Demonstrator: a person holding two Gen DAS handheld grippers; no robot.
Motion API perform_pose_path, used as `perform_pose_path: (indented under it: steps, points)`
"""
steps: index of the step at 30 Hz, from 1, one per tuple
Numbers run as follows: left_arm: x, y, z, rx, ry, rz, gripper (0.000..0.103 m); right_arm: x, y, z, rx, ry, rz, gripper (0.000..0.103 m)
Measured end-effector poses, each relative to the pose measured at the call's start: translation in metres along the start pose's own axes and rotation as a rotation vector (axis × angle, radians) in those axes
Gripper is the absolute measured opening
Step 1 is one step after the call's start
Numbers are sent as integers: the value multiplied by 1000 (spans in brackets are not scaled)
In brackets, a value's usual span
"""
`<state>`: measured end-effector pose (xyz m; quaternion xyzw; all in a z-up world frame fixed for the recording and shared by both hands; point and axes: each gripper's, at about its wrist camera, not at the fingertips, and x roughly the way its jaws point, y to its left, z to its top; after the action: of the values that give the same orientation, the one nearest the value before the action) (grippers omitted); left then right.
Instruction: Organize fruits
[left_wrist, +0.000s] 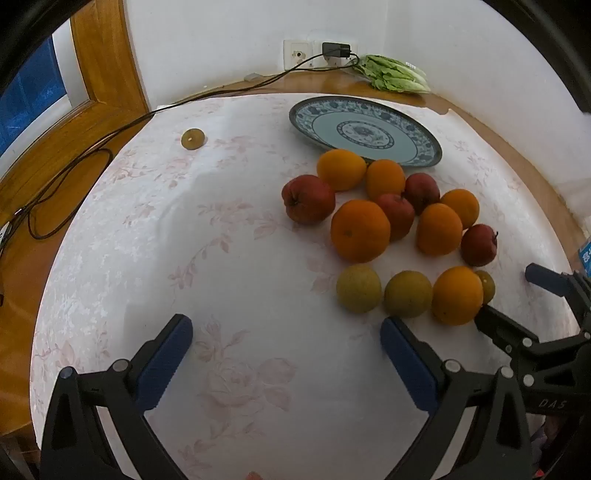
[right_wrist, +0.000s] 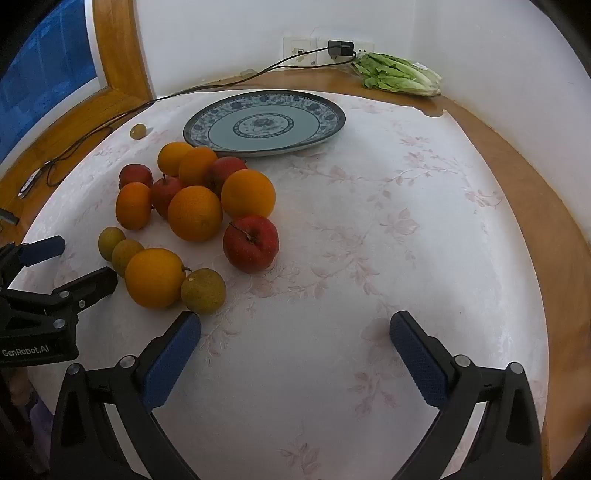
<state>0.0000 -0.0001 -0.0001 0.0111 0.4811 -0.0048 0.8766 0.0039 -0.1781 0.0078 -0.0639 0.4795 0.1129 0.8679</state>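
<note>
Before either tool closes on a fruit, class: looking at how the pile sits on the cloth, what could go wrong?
1. The oranges and apples lie touching in a loose pile; lifting one may send its neighbours rolling.
2. The right tool, open, hangs right beside a green fruit and could nudge it away.
3. The plate is shallow, so round fruit set near its rim might roll off.

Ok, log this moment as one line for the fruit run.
stage: not started | left gripper: open, empty | right gripper: open, empty | plate: empty | fruit pile: on tablecloth, untouched
</note>
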Motion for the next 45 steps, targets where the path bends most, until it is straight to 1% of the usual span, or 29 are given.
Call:
perform_pose_path:
  steps: [3,7,17,24,45]
  points:
    - [0,0,0,-1,8,-1,103,0,0,0,0,1,1,103]
    - [1,0,3,0,2,-1,103,0,0,0,0,0,0,103]
    - [-3,1,-2,8,-17,-7,103,3,0,1,2,9,3,103]
    - [-3,-1,-3,10,-27,-6,103,-1,1,-2,-2,-1,2,103]
    - [-4,0,-1,9,-30,-8,103,-1,1,-1,-1,-5,1,103]
